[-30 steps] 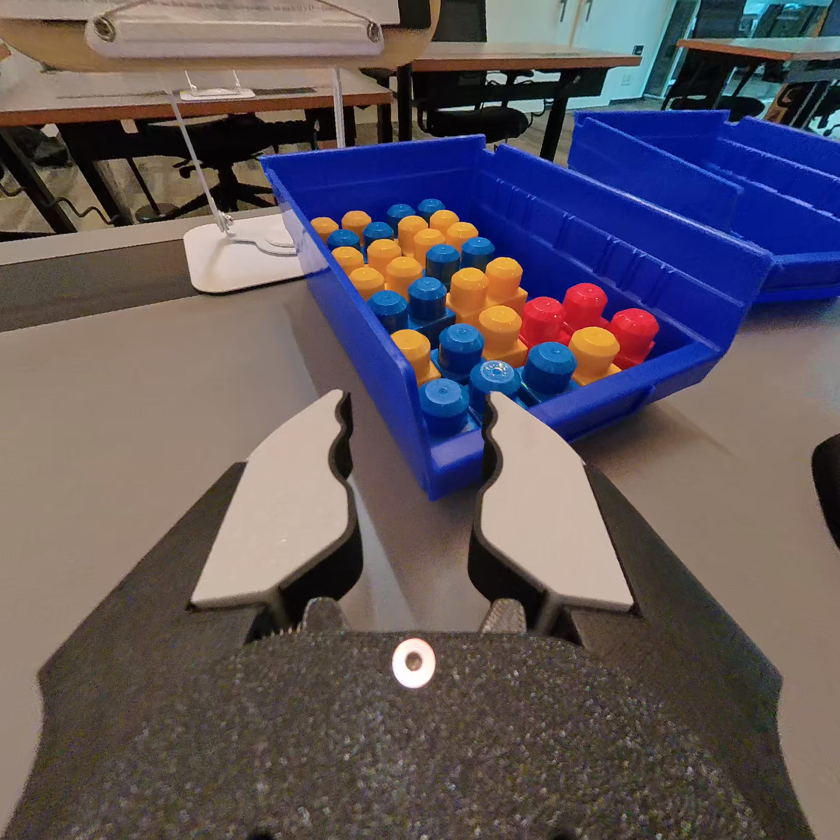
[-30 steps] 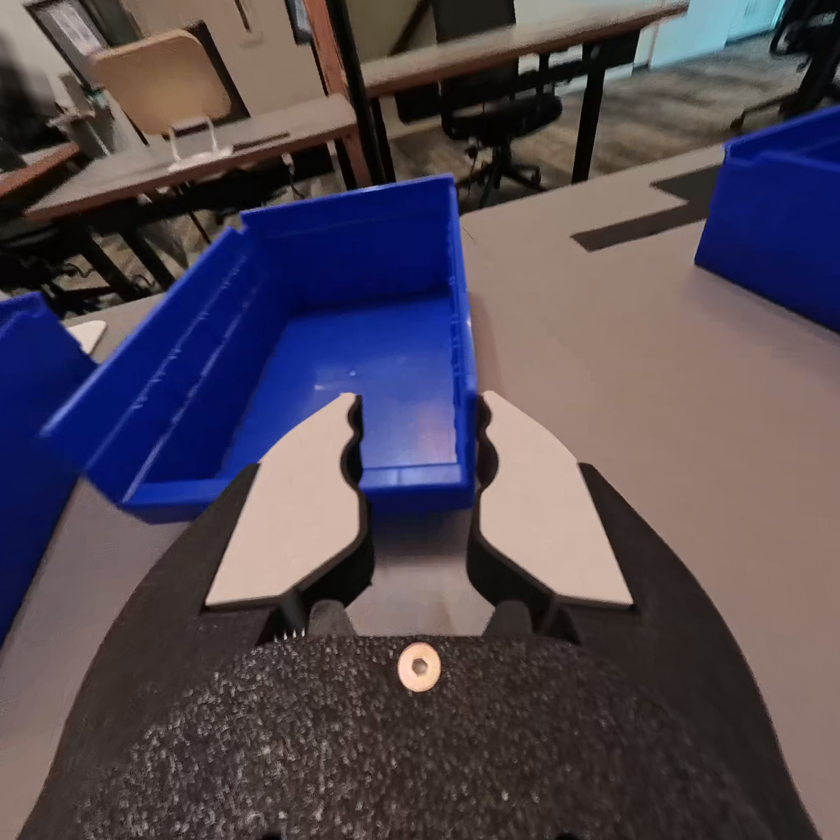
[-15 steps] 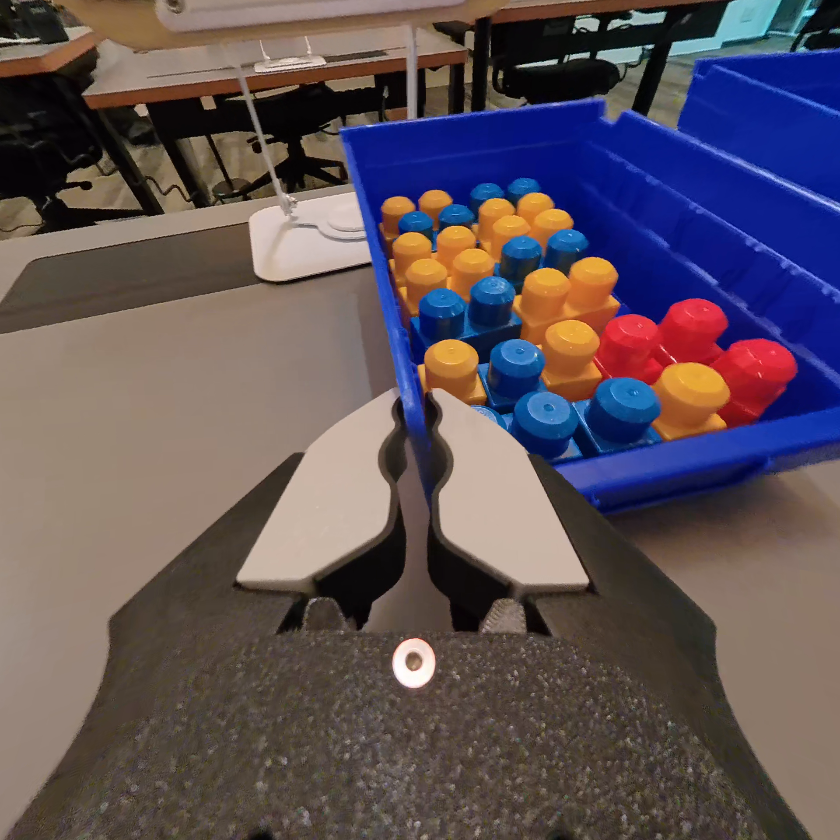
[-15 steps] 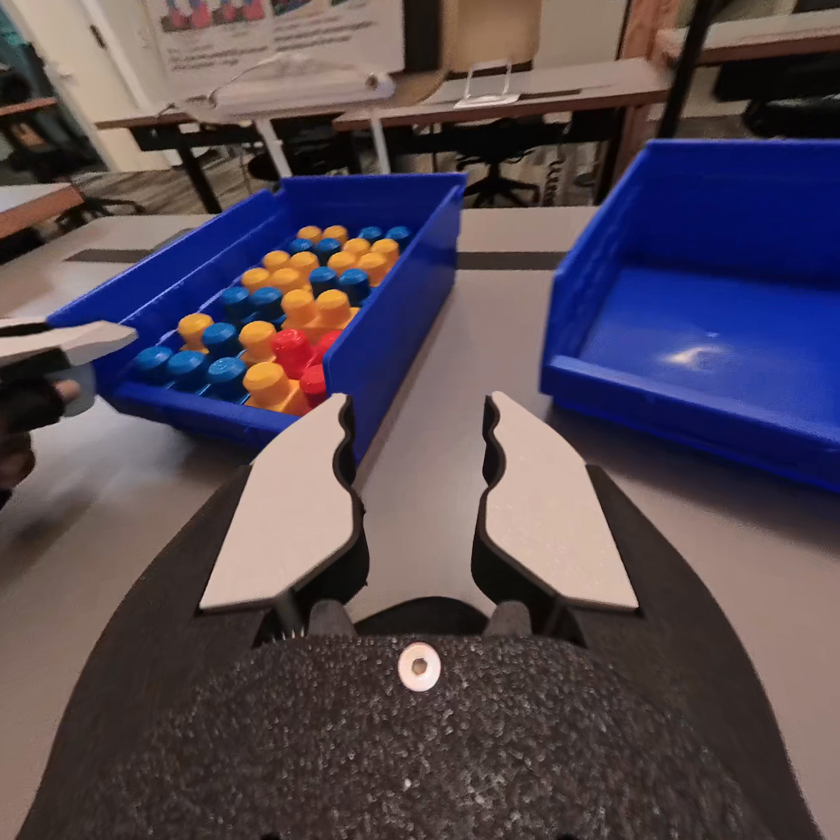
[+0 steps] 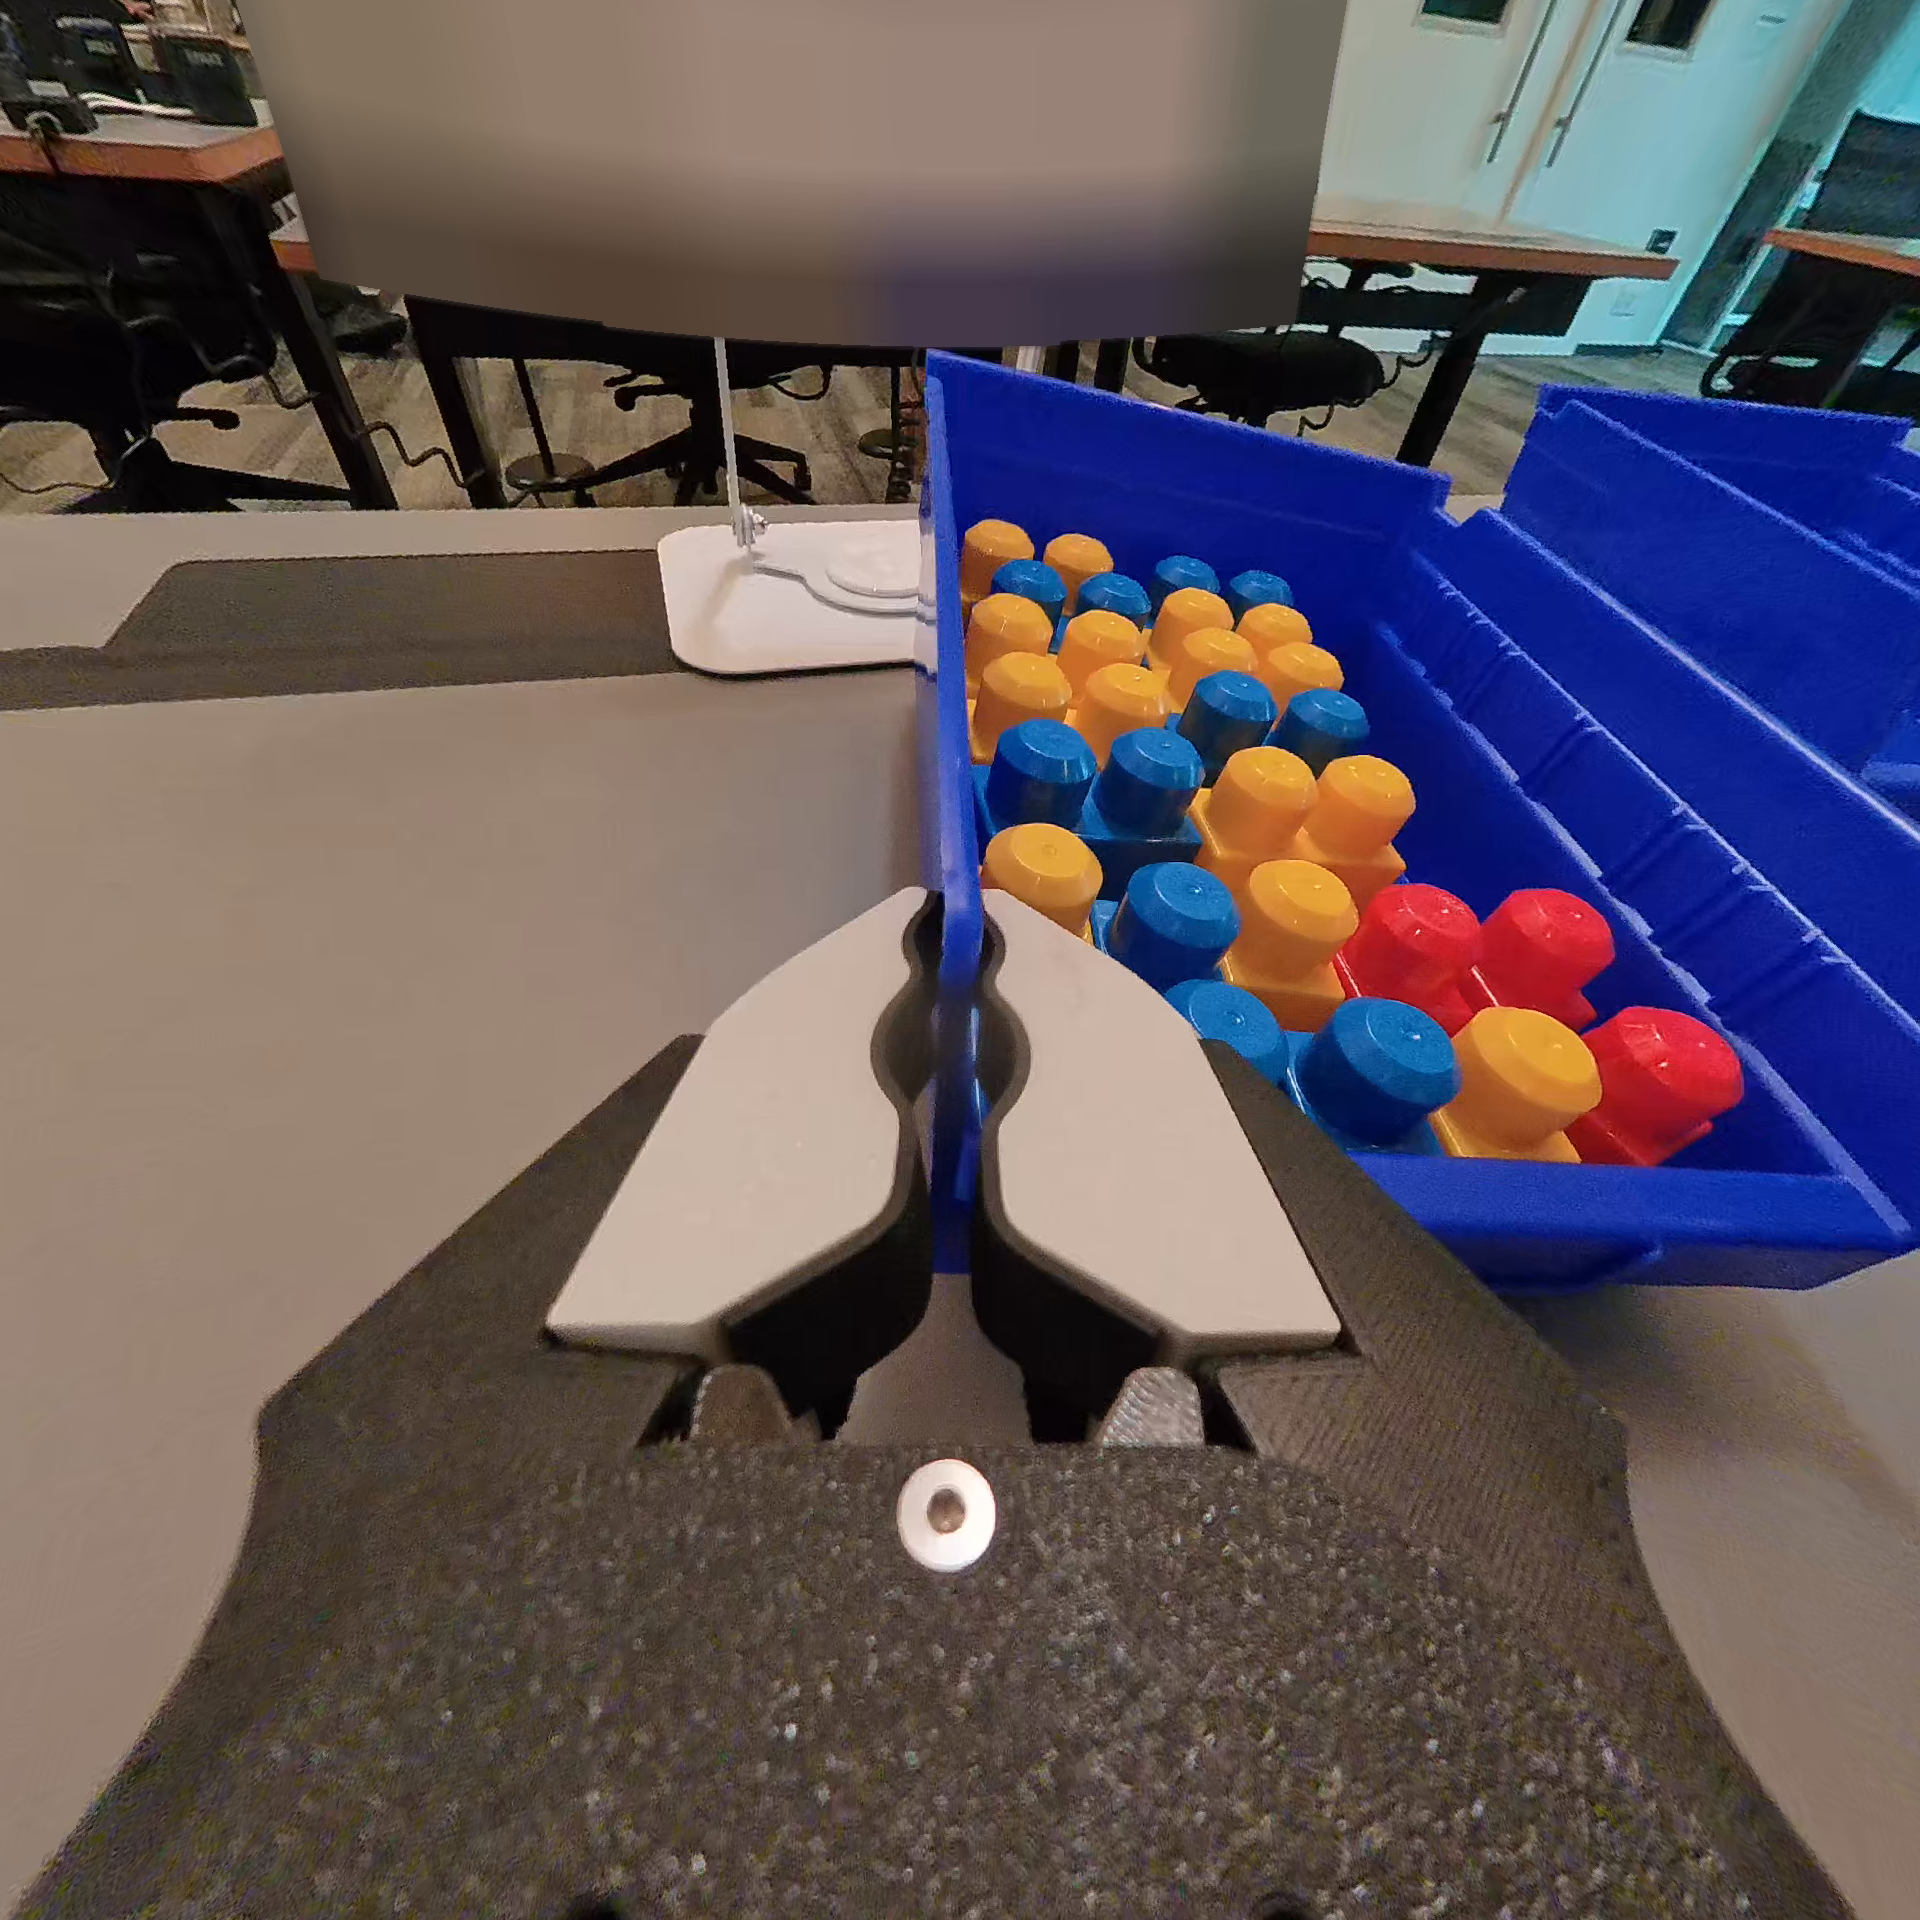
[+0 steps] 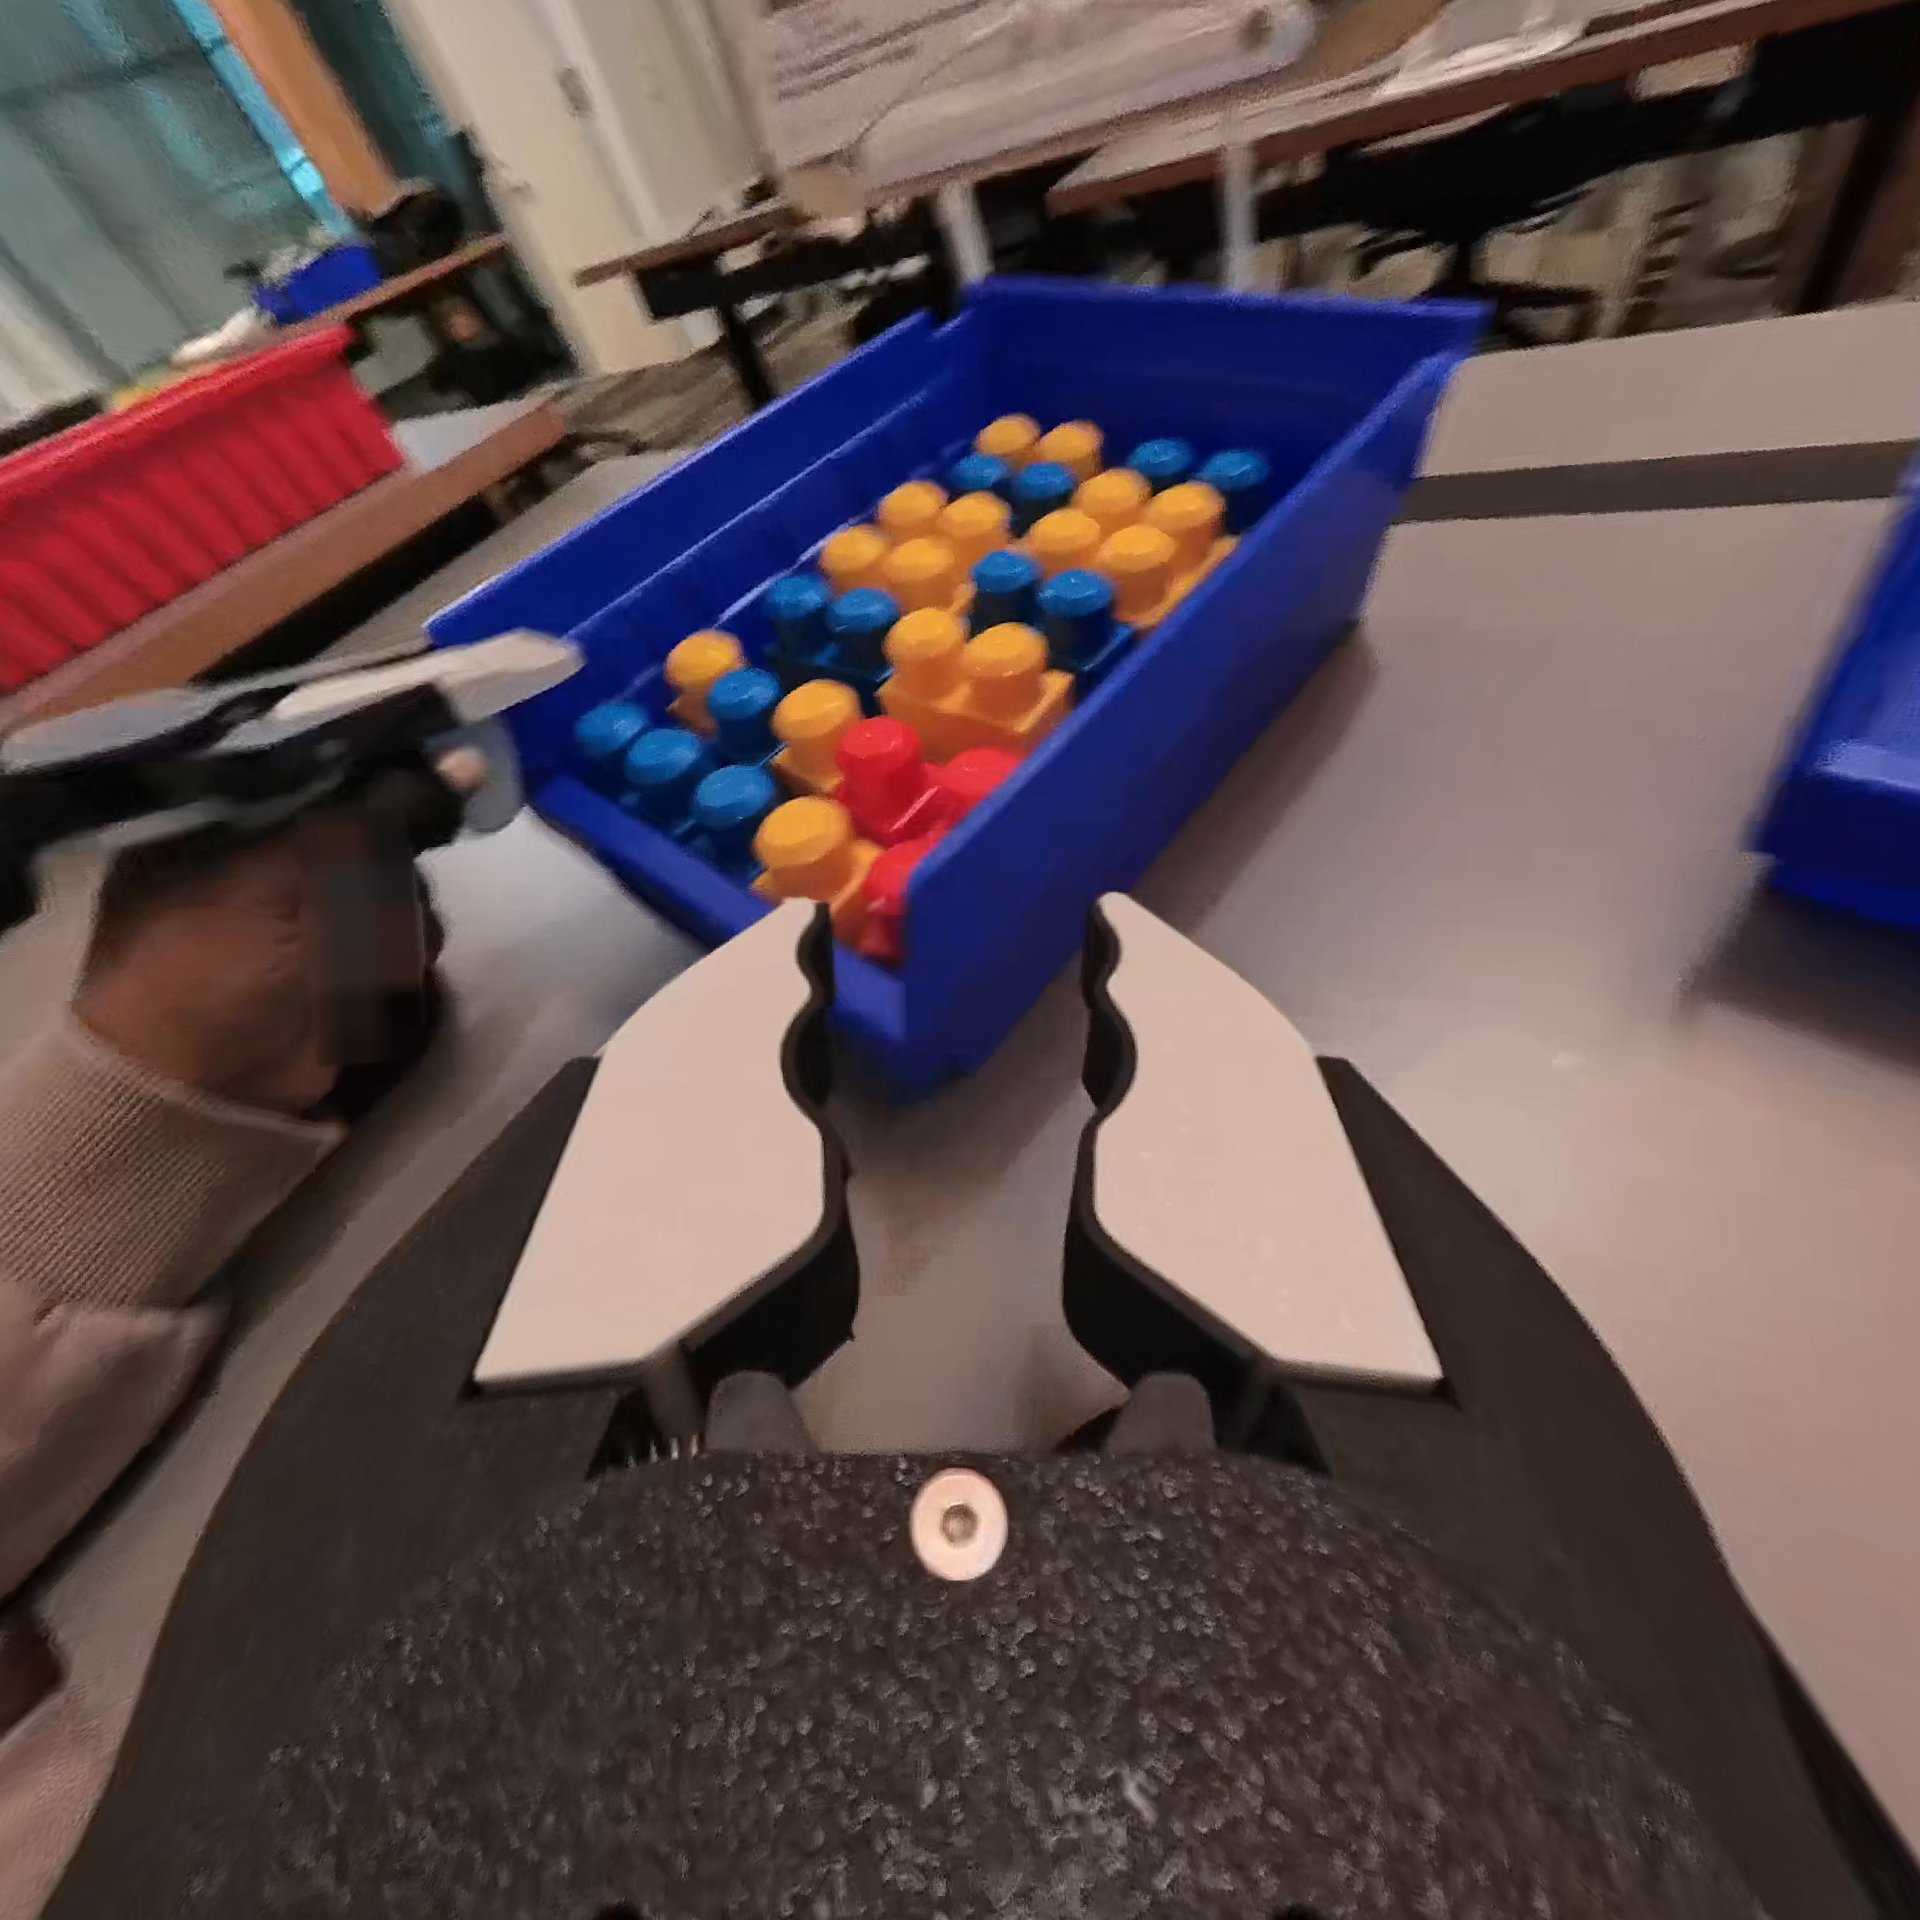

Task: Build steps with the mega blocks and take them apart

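The left gripper (image 5: 958, 935) is clamped on the near left side wall of a blue bin (image 5: 1621, 1210), one finger outside the wall and one inside, on a grey table (image 5: 416, 935). The mega blocks (image 5: 1236, 831) (orange, blue and a few red, studs up) fill the bin's floor. The right gripper (image 6: 951, 940) hovers with its fingers spread and empty just short of the bin's near right corner, a second blue bin (image 6: 1860, 790) lying off to its right.

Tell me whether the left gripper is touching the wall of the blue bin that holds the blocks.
Touching. In the left wrist view the left gripper is shut on the blue bin, one finger on each side of its wall, no gap showing.
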Demonstrator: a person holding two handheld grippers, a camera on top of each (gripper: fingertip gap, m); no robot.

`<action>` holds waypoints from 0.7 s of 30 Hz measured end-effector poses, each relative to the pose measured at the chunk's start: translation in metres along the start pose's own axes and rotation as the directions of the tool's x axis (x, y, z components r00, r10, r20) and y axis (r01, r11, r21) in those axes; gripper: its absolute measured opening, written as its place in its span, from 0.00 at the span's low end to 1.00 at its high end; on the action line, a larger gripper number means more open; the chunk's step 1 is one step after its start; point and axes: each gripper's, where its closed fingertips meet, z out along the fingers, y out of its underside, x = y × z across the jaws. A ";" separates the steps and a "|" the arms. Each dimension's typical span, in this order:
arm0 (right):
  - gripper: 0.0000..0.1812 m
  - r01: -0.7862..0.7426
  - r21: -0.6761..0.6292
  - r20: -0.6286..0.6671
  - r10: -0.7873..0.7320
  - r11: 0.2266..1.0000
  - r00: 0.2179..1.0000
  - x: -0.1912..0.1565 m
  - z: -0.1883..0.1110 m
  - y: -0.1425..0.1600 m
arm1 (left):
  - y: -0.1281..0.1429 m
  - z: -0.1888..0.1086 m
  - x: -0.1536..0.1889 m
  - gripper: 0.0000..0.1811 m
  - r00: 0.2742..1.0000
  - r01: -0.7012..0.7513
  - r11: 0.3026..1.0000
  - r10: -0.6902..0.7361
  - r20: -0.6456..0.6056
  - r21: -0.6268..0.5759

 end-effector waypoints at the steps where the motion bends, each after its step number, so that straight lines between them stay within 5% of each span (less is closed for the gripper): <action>1: 0.27 0.020 -0.032 0.022 -0.019 0.999 1.000 -0.010 0.004 0.007 | -0.001 0.000 0.001 0.02 1.000 -0.003 1.000 0.003 -0.004 0.004; 6: 0.27 0.017 -0.031 -0.103 -0.020 0.999 0.994 -0.008 0.036 0.019 | -0.005 -0.004 0.006 0.02 0.999 -0.007 1.000 0.008 -0.034 0.026; 9: 0.16 0.070 -0.022 -0.200 -0.073 0.997 0.977 0.007 0.045 0.014 | -0.010 -0.010 0.004 0.02 0.999 -0.008 0.999 0.010 -0.049 0.049; 21: 0.10 0.254 0.142 -0.192 -0.225 0.957 0.955 -0.049 0.042 -0.045 | -0.065 -0.052 -0.031 0.02 0.999 0.042 0.981 -0.036 -0.035 0.190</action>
